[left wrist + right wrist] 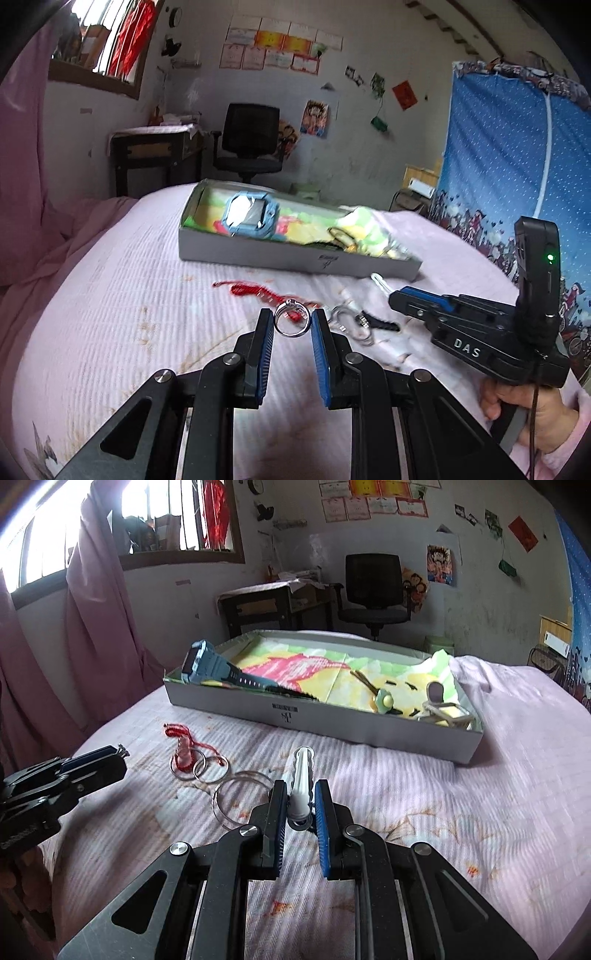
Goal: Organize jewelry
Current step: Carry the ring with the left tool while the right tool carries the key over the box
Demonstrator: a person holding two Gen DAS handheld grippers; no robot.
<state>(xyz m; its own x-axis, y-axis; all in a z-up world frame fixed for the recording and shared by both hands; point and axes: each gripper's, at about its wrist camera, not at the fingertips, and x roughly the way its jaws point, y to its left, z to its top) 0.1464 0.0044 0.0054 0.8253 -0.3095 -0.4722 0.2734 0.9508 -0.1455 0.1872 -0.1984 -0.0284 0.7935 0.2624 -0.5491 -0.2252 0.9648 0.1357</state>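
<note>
My left gripper (292,323) is shut on a silver ring (291,320) and holds it above the pink bedspread. My right gripper (300,797) is shut on a white hair clip (302,781) that sticks forward between the pads; it also shows in the left wrist view (402,293). A shallow grey box (369,731) lined with coloured paper holds a blue watch (207,662), a hair pin with a pale bead (384,699) and a small clip (445,710). A red cord (181,742) and silver hoops (207,766) lie on the bed in front of the box.
A larger thin bangle (240,797) lies just left of my right gripper. The left gripper shows at the left edge of the right wrist view (122,755). A desk (258,605) and an office chair (373,587) stand behind the bed.
</note>
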